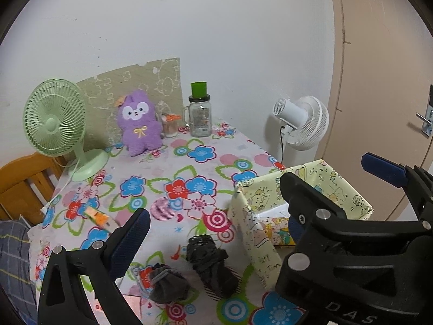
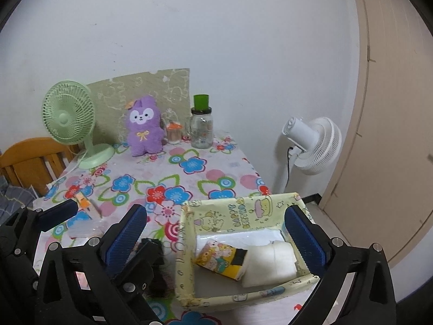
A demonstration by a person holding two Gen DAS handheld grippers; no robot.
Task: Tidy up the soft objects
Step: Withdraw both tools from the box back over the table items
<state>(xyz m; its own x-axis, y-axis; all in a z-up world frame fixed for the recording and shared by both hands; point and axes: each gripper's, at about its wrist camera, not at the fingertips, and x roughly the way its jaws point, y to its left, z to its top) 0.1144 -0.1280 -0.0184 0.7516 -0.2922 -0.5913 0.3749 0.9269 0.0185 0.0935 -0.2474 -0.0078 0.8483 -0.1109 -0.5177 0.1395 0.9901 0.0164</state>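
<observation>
Two dark rolled socks (image 1: 189,268) lie on counter (image 1: 173,168) just left of yellow box (image 2: 186,257). White roll (image 2: 270,262) and cartoon-print roll (image 2: 222,260) lie inside box. Right tool (image 2: 216,233) spread wide over box, empty. Left tool (image 1: 211,235) spread, empty, above socks.

Around the yellow box (image 2: 189,243): two fans, green (image 1: 55,124) and white (image 1: 303,120); one purple plush (image 1: 139,123); one glass jar (image 1: 200,116); two dark bundles (image 1: 209,262) (image 1: 166,284) beside it; two rolls inside, patterned (image 2: 220,260) and white (image 2: 270,264).
</observation>
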